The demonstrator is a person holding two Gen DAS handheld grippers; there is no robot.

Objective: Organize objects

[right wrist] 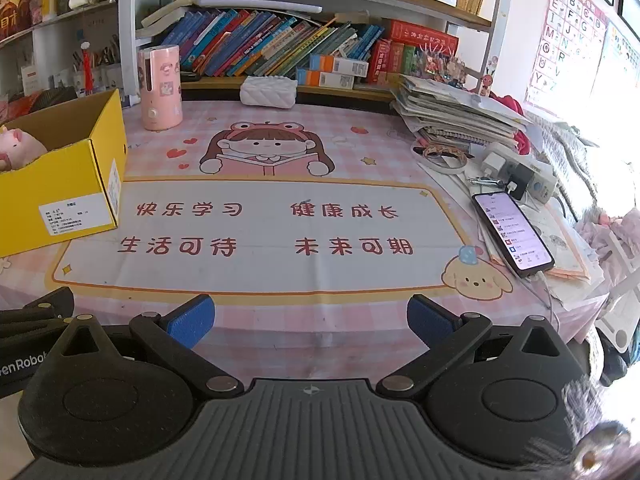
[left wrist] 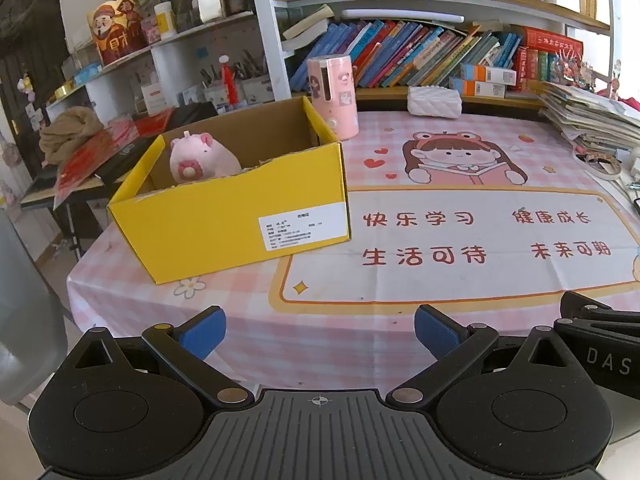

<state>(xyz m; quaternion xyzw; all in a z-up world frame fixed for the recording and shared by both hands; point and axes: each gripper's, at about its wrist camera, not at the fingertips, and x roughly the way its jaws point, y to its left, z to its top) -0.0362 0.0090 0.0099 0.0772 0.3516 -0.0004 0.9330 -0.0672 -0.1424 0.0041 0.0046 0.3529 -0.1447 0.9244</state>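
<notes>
A yellow cardboard box stands open on the left of the table, with a pink plush pig inside it. The box and pig also show at the left edge of the right wrist view. A pink cylindrical dispenser stands upright behind the box; it also shows in the right wrist view. My left gripper is open and empty near the table's front edge, in front of the box. My right gripper is open and empty, to the right of the left one.
A pink cartoon tablecloth covers the table. A white quilted pouch lies at the back. A lit phone, power strip, tape ring and paper stack crowd the right side. Bookshelves stand behind.
</notes>
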